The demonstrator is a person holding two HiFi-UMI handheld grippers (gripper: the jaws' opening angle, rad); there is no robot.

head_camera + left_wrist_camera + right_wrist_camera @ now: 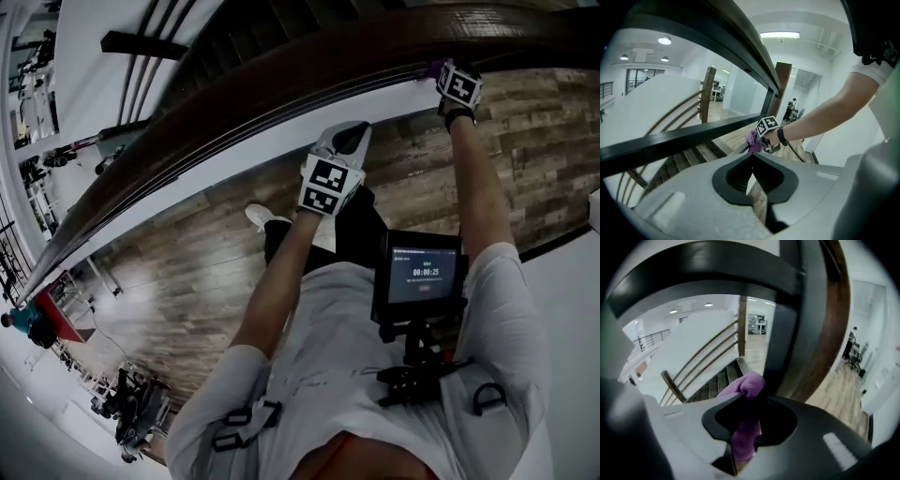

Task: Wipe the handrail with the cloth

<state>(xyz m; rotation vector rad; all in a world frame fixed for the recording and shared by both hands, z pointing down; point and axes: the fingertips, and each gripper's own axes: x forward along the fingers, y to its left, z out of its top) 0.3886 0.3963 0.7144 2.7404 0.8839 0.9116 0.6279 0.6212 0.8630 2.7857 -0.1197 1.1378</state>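
Chest screen (424, 275): nearest to me, strapped on my front, its display lit.
Left claw (752, 161): jaws pressed together with nothing between them. It pointed up toward the rail from below and stopped short of it, above the wooden floor (525, 141).
Handrail (281, 84): dark wood, curving from lower left to upper right across the head view.
Right claw (751, 404): pinching the cloth (750, 385), my arm stretched out to the handrail's near edge.
Cloth, placing: purple and bunched. One fold stuck out past the jaw tips right up against the handrail, and the rest hung down between the jaws.
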